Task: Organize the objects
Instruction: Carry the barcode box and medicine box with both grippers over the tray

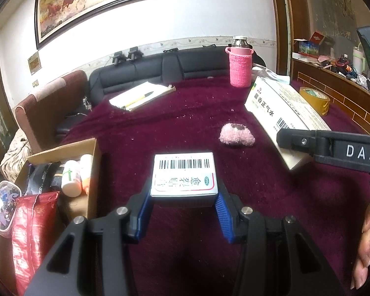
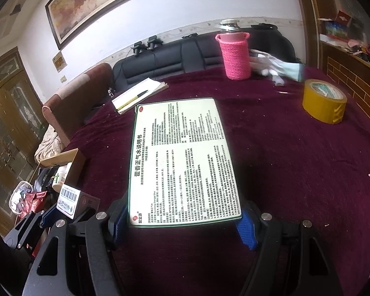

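My left gripper (image 1: 183, 204) is shut on a small white box with a barcode (image 1: 185, 175) and holds it just above the dark red tablecloth (image 1: 185, 246). The blue pads press on both sides of the box. My right gripper (image 2: 182, 222) is shut on the near end of a large flat white medicine box (image 2: 182, 157), printed side up, raised off the cloth. In the left wrist view this large box (image 1: 283, 108) hangs tilted at the right, with one black finger (image 1: 298, 141) of the right gripper across it. The small box (image 2: 67, 201) shows at the lower left of the right wrist view.
An open cardboard box (image 1: 92, 162) with white bottles (image 1: 70, 180) stands at the left edge, beside a red pouch (image 1: 34, 222) and a clear tub (image 1: 2, 204). On the cloth lie a pink plush (image 1: 236, 135), a pink knit-covered bottle (image 1: 240, 66), a yellow tape roll (image 2: 324, 101) and a notebook with a pen (image 1: 140, 96).
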A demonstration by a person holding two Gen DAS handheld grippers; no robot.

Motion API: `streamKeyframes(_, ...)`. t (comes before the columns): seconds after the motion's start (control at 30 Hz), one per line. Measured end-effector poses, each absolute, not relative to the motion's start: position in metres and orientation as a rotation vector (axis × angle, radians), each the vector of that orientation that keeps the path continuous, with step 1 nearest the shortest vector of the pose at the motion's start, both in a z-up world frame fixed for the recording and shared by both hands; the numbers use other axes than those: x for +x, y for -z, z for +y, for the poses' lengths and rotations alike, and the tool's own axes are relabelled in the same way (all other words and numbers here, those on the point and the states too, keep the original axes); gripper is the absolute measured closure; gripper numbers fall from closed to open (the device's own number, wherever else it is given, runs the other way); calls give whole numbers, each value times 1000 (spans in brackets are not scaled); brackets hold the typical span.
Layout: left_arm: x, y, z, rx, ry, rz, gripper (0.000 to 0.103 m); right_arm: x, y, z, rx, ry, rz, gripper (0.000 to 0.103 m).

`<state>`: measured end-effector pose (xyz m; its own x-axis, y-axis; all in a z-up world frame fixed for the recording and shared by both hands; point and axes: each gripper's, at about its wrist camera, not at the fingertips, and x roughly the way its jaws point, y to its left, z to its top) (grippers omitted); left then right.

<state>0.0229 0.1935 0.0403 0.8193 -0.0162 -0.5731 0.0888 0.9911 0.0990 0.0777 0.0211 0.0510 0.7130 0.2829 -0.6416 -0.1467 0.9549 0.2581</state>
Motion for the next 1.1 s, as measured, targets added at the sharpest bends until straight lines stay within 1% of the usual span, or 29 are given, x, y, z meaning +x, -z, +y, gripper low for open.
streamKeyframes(0.6, 14, -50, 195, 124, 25, 549, 57, 71, -57, 30, 171, -252, 713, 27)
streamKeyframes(0.77, 9, -55, 197, 105, 33, 539, 57, 64, -66, 35, 174, -261, 691, 27)
streamKeyframes(1.0, -24, -85, 213, 72, 32, 484, 57, 41, -93, 57, 190, -308, 651, 26)
streamKeyframes(1.1, -44, -98, 238, 20, 40, 495, 57, 34, -98, 76, 181, -350, 660, 26)
